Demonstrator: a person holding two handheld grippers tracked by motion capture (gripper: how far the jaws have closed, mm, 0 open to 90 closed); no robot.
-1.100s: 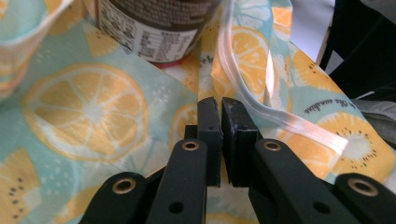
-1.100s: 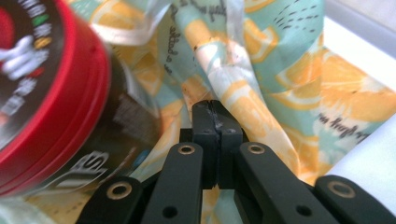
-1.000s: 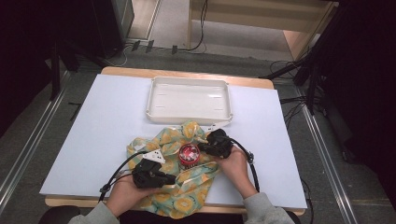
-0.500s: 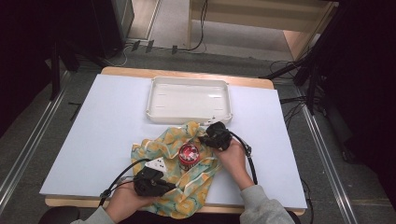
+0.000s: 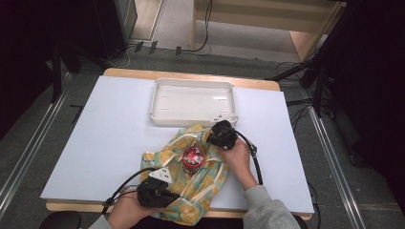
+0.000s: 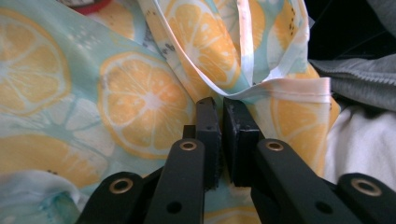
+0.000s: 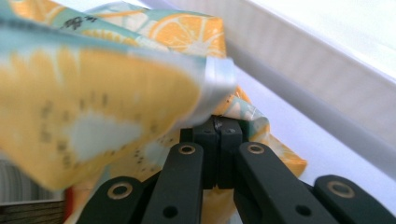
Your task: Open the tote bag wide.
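A cloth (image 5: pixel 207 183) printed with orange slices lies rumpled at the table's front centre, with a red round tin (image 5: pixel 193 159) standing on its middle. My left gripper (image 5: pixel 168 194) is at the cloth's near edge by the table front. In the left gripper view the gripper (image 6: pixel 219 112) is shut on the cloth (image 6: pixel 140 98) just below its white hem. My right gripper (image 5: pixel 216 138) is at the cloth's far right corner, close to the tray. In the right gripper view it (image 7: pixel 218 126) is shut on the cloth (image 7: pixel 93 107), which lifts up from the jaws.
A white tray (image 5: pixel 157 102) with nothing in it sits just behind the cloth, and its wall (image 7: pixel 327 79) runs close past my right gripper. The white tabletop (image 5: pixel 110 138) has bare room to the left and right. A grey sleeve (image 5: pixel 270 210) comes in at the bottom right.
My right gripper has carried its corner of the cloth away toward the tray. My left gripper has drawn back toward the table's front edge. The cloth is stretched longer between them.
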